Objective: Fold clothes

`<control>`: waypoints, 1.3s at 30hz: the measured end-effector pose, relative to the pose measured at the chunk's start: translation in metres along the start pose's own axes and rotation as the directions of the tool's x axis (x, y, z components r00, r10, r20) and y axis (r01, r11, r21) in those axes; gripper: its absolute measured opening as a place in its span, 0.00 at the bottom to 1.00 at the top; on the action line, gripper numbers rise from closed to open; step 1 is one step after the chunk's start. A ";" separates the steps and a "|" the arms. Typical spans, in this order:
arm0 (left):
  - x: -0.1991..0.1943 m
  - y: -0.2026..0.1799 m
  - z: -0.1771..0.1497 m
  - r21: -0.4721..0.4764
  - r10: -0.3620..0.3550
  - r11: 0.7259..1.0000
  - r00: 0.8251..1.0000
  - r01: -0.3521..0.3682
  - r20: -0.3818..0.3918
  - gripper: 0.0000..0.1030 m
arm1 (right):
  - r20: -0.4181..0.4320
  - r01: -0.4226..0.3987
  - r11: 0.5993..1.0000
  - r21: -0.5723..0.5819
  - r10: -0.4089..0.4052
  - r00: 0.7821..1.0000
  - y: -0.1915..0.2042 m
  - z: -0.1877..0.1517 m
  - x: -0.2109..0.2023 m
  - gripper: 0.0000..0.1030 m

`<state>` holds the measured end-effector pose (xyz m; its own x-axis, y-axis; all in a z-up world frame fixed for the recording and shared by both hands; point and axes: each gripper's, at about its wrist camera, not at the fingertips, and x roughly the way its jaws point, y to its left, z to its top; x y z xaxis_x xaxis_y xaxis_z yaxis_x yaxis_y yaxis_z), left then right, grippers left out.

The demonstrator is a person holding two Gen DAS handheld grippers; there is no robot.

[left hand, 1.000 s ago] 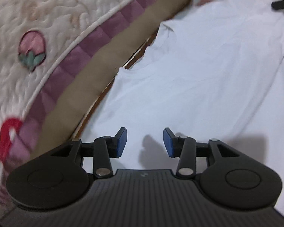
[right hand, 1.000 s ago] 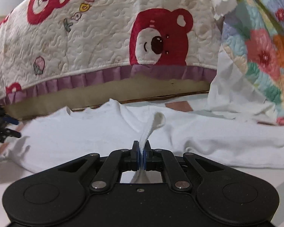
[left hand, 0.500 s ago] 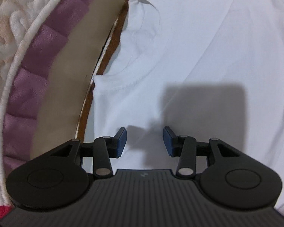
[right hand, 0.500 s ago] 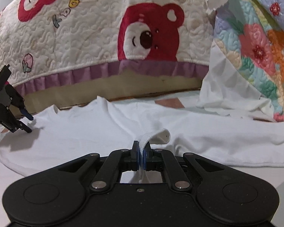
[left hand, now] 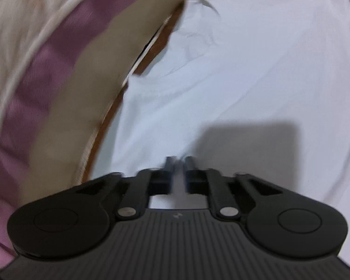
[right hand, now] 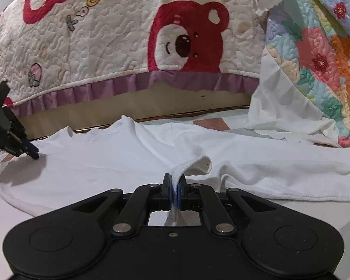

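- The white t-shirt (right hand: 105, 163) is spread flat on the surface right in front of the bear-print quilt (right hand: 128, 46), neckline toward the quilt's purple frill.
- Right gripper (right hand: 174, 186) is clamped on a fold of the shirt's hem — the cloth loops up out of the pads and flops over to the right.
- Left gripper (left hand: 176, 163) points steeply down at the shirt near its collar edge; its jaws have just snapped together, and a thin sliver of white fabric seems to sit between them, though that view is blurry.
- From the right wrist view the left gripper (right hand: 30, 152) shows at the far left edge, tips down on the shirt.
- A floral quilt (right hand: 319, 53) hangs at the right — white cloth under it.
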<state>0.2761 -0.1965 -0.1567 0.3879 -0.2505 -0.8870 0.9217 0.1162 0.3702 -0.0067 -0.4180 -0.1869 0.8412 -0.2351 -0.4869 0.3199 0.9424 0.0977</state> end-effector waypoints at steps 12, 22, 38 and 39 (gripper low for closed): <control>-0.028 0.010 -0.012 -0.229 0.160 0.964 0.984 -0.138 0.079 0.01 | 0.047 0.030 0.999 -0.016 -0.029 0.998 0.005 0.002 -0.004 0.07; -0.037 0.045 -0.044 -0.437 0.263 0.878 0.959 -0.193 0.105 0.00 | 0.081 -0.049 0.993 -0.108 0.058 0.995 0.005 0.055 0.039 0.06; -0.085 -0.013 -0.125 -0.574 0.157 0.815 0.927 0.073 0.340 0.31 | -0.103 -0.105 0.949 0.296 0.140 0.985 -0.025 0.009 -0.009 0.34; -0.090 -0.022 -0.130 -0.558 0.136 0.825 0.926 0.090 0.351 0.32 | -0.132 -0.113 0.955 0.274 0.154 0.979 -0.021 0.003 -0.012 0.35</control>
<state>0.2190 -0.0516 -0.1208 0.4886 -0.5534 -0.6746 0.7894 0.6097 0.0716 -0.0228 -0.4358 -0.1806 0.8155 -0.0534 -0.5762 0.3297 0.8612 0.3868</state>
